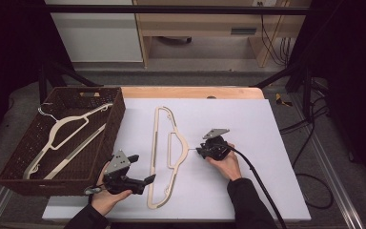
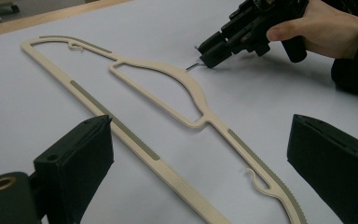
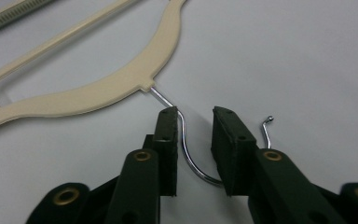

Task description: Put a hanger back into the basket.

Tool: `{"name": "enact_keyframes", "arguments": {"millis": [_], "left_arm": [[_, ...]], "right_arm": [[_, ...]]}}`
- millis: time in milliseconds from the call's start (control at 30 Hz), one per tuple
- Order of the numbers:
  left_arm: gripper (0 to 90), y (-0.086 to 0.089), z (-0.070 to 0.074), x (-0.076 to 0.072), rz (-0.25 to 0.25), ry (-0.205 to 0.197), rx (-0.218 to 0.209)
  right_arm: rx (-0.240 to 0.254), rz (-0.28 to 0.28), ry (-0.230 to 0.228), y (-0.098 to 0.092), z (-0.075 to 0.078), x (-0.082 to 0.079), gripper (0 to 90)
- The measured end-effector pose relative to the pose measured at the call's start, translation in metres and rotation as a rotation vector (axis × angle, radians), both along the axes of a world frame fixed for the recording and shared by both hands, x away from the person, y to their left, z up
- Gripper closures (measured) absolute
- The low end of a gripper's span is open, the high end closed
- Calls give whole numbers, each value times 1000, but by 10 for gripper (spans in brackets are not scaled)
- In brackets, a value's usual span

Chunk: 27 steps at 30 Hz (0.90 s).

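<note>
A cream hanger (image 1: 153, 157) (image 2: 186, 79) (image 3: 121, 84) lies flat on the white board (image 1: 248, 124), its metal hook (image 1: 194, 149) (image 3: 186, 149) pointing right. My right gripper (image 1: 199, 151) (image 3: 196, 112) rests low at that hook. The wire runs along the inner face of one jaw and passes under the other, and a clear gap remains between the pads, so it is open. My left gripper (image 1: 142, 168) (image 2: 200, 122) stands open beside the hanger's near end, its jaws wide to either side of the long bar without touching it. The left gripper view also shows the right gripper (image 2: 205, 56) with its hand.
A dark woven basket (image 1: 119, 114) sits at the board's left edge and holds another cream hanger (image 1: 59, 131). A black cable (image 1: 262, 186) trails from the right gripper toward the near edge. Bare board lies to the right of the hook.
</note>
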<state>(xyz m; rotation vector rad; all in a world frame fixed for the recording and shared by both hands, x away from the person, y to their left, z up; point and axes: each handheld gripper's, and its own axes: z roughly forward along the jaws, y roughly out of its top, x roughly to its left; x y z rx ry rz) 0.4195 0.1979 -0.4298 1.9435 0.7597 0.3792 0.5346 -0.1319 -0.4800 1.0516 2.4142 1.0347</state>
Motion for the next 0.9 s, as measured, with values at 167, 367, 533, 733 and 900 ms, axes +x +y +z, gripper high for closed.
{"name": "enact_keyframes", "arguments": {"millis": [167, 367, 533, 733, 900], "left_arm": [[70, 0, 0, 0, 2, 0, -2], [72, -9, 0, 6, -4, 18, 11], [82, -23, 2, 14, -12, 28, 37], [113, -45, 6, 29, -17, 34, 59], [169, -63, 4, 41, -28, 53, 81]], "right_arm": [[-14, 37, -9, 1, 0, -1, 799], [29, 41, 26, -3, 0, 3, 879], [30, 63, 25, -4, 0, 3, 888], [32, 58, 28, -4, 7, 0, 889], [26, 65, 8, -4, 15, -3, 890]]}}
